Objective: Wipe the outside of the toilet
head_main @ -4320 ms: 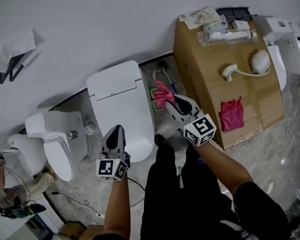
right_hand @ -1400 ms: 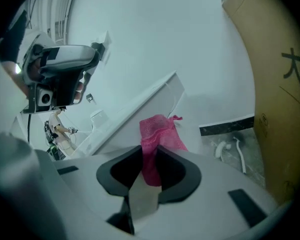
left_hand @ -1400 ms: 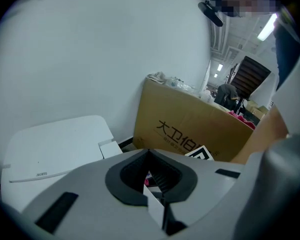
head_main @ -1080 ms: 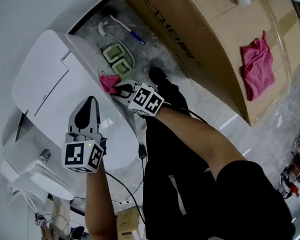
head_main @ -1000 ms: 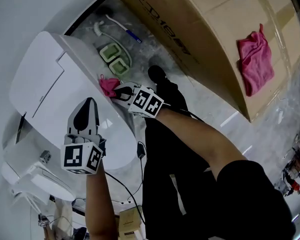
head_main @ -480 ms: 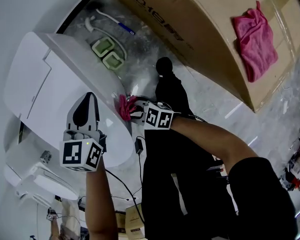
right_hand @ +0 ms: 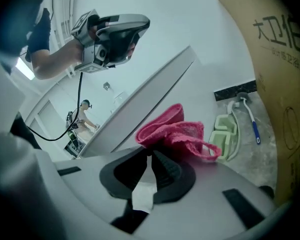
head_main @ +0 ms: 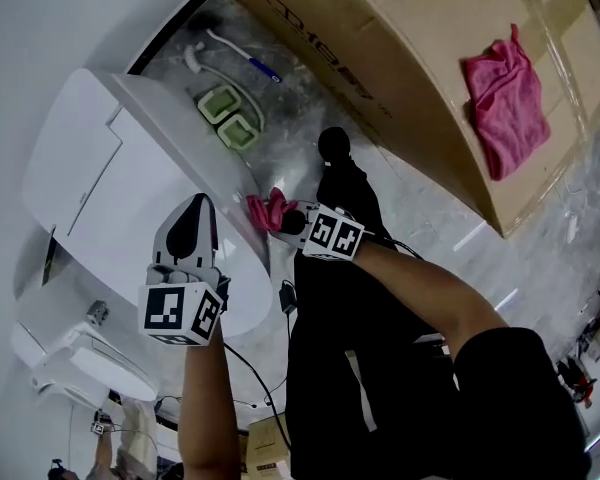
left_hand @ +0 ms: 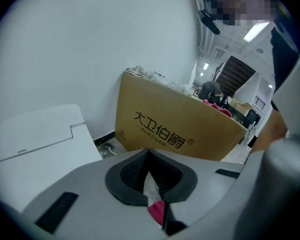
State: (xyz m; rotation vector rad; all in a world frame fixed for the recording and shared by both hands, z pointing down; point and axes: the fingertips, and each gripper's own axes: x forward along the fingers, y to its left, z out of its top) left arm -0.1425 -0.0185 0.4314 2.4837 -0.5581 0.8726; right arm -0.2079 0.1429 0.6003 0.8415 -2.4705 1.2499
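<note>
Against the side wall of the closed white toilet [head_main: 130, 188], just below the lid's edge, a bunched pink cloth [head_main: 267, 210] is pressed by the right gripper [head_main: 292, 220]. Its jaws are clamped on a fold of the cloth (the right gripper view shows the fabric spilling past the tips). The left gripper [head_main: 195, 213] is held over the lid, jaws pressed together with nothing between them. The wiping is judged to be under way on this one flank only; the front curve, the far side and the base presumably remain to be done. A second pink cloth [head_main: 505, 98] is seen lying on the cardboard box [head_main: 400, 48].
</note>
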